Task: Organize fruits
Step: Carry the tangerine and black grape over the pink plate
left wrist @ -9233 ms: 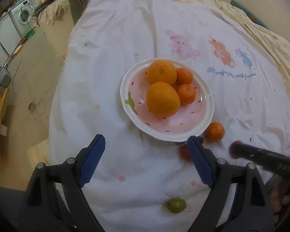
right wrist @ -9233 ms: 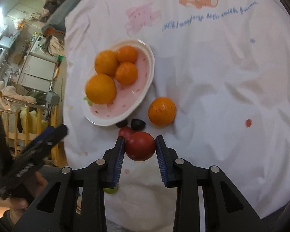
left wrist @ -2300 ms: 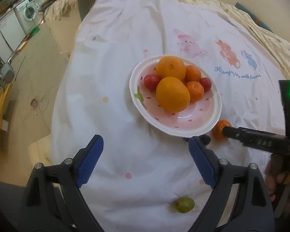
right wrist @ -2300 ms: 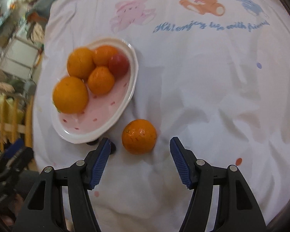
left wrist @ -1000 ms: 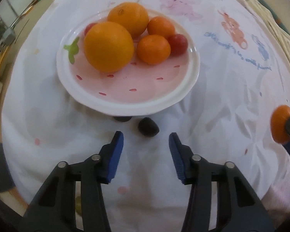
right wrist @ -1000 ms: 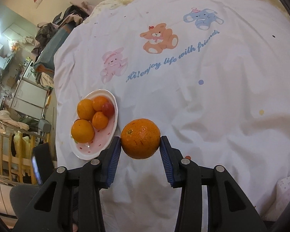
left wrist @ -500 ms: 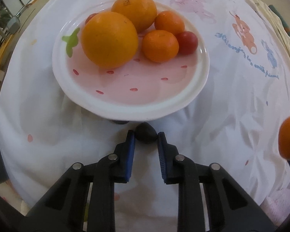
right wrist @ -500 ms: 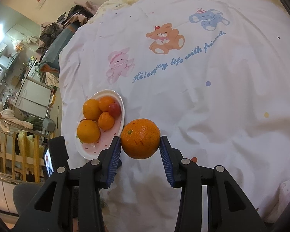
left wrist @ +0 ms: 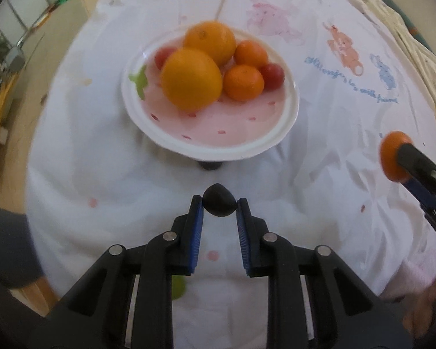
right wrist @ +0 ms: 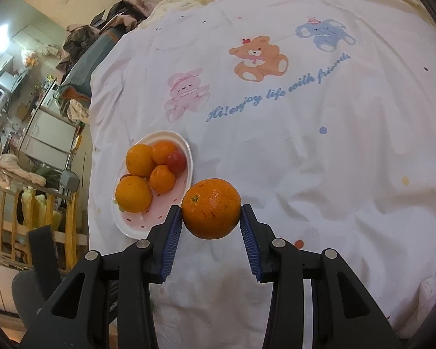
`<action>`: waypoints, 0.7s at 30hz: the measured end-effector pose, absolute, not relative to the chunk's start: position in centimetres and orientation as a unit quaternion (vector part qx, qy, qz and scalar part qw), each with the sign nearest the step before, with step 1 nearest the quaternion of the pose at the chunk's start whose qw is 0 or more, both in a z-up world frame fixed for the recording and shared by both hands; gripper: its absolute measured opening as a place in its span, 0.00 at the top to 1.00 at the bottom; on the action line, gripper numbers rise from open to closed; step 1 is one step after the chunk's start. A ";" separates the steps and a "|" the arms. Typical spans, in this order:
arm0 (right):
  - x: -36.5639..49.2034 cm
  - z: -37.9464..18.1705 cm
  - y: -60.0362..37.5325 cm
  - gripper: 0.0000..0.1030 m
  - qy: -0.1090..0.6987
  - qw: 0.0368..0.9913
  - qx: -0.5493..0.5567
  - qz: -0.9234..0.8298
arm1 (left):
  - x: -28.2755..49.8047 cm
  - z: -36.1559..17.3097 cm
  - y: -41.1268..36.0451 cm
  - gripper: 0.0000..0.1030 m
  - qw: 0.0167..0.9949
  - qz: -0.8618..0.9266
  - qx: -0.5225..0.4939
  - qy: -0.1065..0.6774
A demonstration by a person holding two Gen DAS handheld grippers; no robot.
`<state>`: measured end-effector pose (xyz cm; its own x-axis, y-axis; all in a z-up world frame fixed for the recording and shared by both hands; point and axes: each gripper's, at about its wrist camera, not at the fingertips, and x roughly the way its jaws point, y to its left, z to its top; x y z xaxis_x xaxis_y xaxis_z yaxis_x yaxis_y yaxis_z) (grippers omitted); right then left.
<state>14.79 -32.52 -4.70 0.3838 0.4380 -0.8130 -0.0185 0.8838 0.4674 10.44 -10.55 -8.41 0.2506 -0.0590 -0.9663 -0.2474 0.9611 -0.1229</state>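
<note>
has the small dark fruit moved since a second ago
Yes. The small dark fruit, then on the cloth just below the plate, is now clamped in the left gripper, farther from the rim.

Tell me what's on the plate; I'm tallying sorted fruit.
On the plate: two big oranges, two mandarins and two small red fruits, one mostly hidden behind the oranges. Anything beneath them is covered.

A second dark fruit point(left wrist: 210, 165) is mostly hidden under the near rim of the plate point(left wrist: 171, 142). A green fruit point(left wrist: 178, 288) is half covered by the left tool point(left wrist: 219, 206). One tomato point(left wrist: 163, 55) shows only partly behind the oranges. A hand point(left wrist: 430, 305) is cut off at the edge
</note>
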 end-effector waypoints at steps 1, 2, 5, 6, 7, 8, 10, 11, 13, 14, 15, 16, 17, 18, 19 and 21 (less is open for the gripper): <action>14.8 -4.6 -32.2 0.58 0.537 0.809 0.192 0.144 | 10.2 -7.9 -10.1 0.81 0.786 0.060 -0.125 0.603; 14.8 -4.6 -32.0 0.58 0.537 0.810 0.189 0.145 | 10.0 -7.2 -9.6 0.81 0.790 0.059 -0.123 0.598; 14.8 -4.6 -31.4 0.58 0.537 0.809 0.185 0.148 | 10.3 -5.9 -8.5 0.81 0.796 0.046 -0.117 0.592; 14.7 -4.6 -31.3 0.58 0.536 0.809 0.185 0.151 | 10.6 -5.5 -8.3 0.81 0.797 0.036 -0.109 0.592; 14.7 -4.5 -31.1 0.58 0.535 0.810 0.185 0.154 | 10.6 -5.0 -8.0 0.81 0.801 0.033 -0.099 0.590; 14.7 -4.4 -31.0 0.58 0.533 0.812 0.183 0.154 | 10.8 -4.7 -7.9 0.81 0.804 0.032 -0.093 0.586; 14.7 -4.0 -30.5 0.58 0.523 0.820 0.174 0.156 | 11.3 -3.6 -7.2 0.81 0.814 0.025 -0.079 0.575; 14.8 -3.8 -30.3 0.58 0.520 0.821 0.175 0.159 | 11.7 -3.3 -7.0 0.81 0.818 0.025 -0.072 0.570; 15.0 -3.7 -30.0 0.58 0.515 0.822 0.178 0.165 | 11.8 -2.3 -6.0 0.81 0.825 0.025 -0.060 0.561; 15.1 -3.6 -29.8 0.58 0.513 0.823 0.177 0.167 | 12.0 -2.0 -5.6 0.81 0.827 0.023 -0.054 0.559; 15.3 -3.5 -29.6 0.58 0.511 0.825 0.174 0.169 | 12.2 -1.7 -5.2 0.81 0.829 0.023 -0.047 0.557; 15.4 -3.4 -29.3 0.58 0.508 0.826 0.172 0.171 | 12.3 -1.5 -4.9 0.81 0.830 0.023 -0.042 0.556; 15.6 -3.3 -29.1 0.58 0.506 0.827 0.171 0.173 | 12.5 -1.2 -4.5 0.81 0.832 0.022 -0.037 0.553; 15.7 -3.2 -28.9 0.58 0.504 0.828 0.171 0.176 | 12.8 -0.9 -4.3 0.81 0.835 0.021 -0.033 0.549; 15.8 -3.1 -28.8 0.58 0.503 0.828 0.171 0.179 | 13.1 -0.7 -4.0 0.81 0.837 0.022 -0.027 0.546; 16.3 -2.8 -28.3 0.58 0.497 0.831 0.170 0.182 | 13.6 -0.5 -3.7 0.81 0.840 0.025 -0.020 0.542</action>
<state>16.32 -28.28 -2.83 0.4391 0.4716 -0.7647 -0.1343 0.8760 0.4632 13.63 -3.66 -0.46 0.4123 0.0201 -0.9108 -0.0629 0.9980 -0.0064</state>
